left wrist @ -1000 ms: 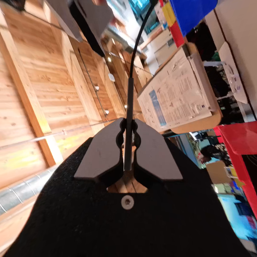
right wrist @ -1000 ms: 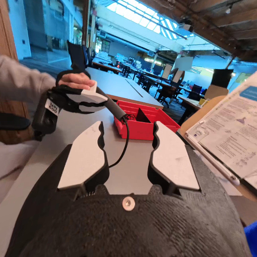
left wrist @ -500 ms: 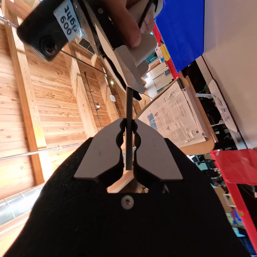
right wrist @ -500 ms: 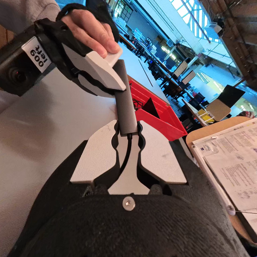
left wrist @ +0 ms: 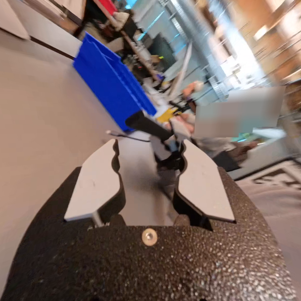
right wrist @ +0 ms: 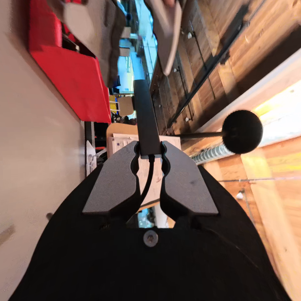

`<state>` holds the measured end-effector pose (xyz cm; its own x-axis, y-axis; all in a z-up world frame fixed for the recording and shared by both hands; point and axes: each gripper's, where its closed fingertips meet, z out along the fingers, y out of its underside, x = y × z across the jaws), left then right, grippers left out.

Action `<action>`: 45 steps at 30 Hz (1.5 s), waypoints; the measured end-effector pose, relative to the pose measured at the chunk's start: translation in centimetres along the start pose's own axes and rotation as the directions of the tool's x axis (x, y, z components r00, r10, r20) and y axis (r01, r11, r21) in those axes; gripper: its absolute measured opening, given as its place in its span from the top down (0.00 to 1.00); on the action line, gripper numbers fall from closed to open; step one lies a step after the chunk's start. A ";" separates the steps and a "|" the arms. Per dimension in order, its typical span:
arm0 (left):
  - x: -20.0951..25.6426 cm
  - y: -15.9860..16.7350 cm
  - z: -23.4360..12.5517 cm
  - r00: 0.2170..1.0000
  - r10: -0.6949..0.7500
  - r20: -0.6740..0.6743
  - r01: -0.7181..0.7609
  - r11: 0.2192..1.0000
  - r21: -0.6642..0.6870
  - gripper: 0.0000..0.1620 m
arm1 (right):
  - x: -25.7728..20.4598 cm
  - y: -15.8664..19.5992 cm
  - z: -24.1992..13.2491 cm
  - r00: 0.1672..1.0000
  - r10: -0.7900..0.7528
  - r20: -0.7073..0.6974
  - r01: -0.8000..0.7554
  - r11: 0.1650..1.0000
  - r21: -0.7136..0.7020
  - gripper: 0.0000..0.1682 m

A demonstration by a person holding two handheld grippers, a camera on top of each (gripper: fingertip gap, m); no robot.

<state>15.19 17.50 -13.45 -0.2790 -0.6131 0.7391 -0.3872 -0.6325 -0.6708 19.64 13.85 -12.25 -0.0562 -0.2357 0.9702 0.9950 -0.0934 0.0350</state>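
Note:
My right gripper [right wrist: 149, 144] is shut on the near end of a dark grey slab-shaped device [right wrist: 146, 117]. A black cable [right wrist: 149, 175] runs from the device back between the jaws. My left gripper [left wrist: 149, 143] is open and empty above the pale table [left wrist: 40, 114]. The left wrist view is blurred. It shows the right gripper [left wrist: 169, 138] just ahead, held by a hand, with the dark device [left wrist: 146, 127] sticking out of it and a thin cable [left wrist: 130, 138] trailing left. In the right wrist view the left gripper's fingers [right wrist: 169, 40] stand spread beyond the device's far end.
A blue bin [left wrist: 110, 88] stands on the table beyond the grippers. A red bin [right wrist: 70, 78] sits at the table's edge [right wrist: 32, 146]. A clipboard with papers [right wrist: 122, 143] lies behind my right fingers. A black ball on a rod [right wrist: 242, 132] juts in from the right.
My left gripper has let go of the device and opened. My right gripper, closed on its cable end half a second ago, now holds it alone. Both views have swung round.

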 end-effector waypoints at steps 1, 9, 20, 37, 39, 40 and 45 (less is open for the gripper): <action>0.3 -0.2 -0.2 0.994 -0.078 -0.077 0.079 0.997 0.007 0.58 | -0.2 -0.8 0.0 0.999 -0.034 -0.009 0.034 0.999 0.027 0.86; 1.9 1.0 -1.5 0.889 -0.340 -0.308 0.297 0.938 -0.178 0.75 | -1.0 -3.7 -0.5 0.997 -0.074 -0.028 0.077 0.985 0.152 0.86; 2.1 3.2 -2.5 0.898 -0.352 -0.265 0.270 0.915 -0.299 0.84 | -0.9 -4.1 -0.7 0.994 -0.094 -0.052 0.101 0.981 0.163 0.86; 0.5 2.0 -4.0 0.727 0.671 -0.147 -0.686 0.702 -0.191 0.85 | 0.1 -4.7 -2.5 -0.121 0.693 0.711 -0.973 0.060 -0.224 0.59; 1.8 2.5 -3.7 0.635 0.740 -0.224 -0.771 0.625 -0.121 0.85 | 2.6 -3.1 -1.4 -0.031 0.782 0.623 -0.999 -0.007 -0.042 0.63; 2.2 2.7 -3.4 0.606 0.756 -0.247 -0.791 0.606 -0.088 0.85 | 3.6 -3.1 -1.5 0.003 0.789 0.615 -0.999 -0.024 0.037 0.64; 1.8 2.8 -1.6 0.564 0.790 -0.242 -0.818 0.573 -0.035 0.85 | 0.2 -4.5 -1.4 0.021 0.760 0.649 -0.974 0.161 -0.157 0.60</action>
<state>12.21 15.38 -13.87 -0.6760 -0.7303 -0.0983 -0.0248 0.1558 -0.9875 15.00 12.85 -12.56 0.8089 0.5519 0.2027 0.2020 0.0629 -0.9774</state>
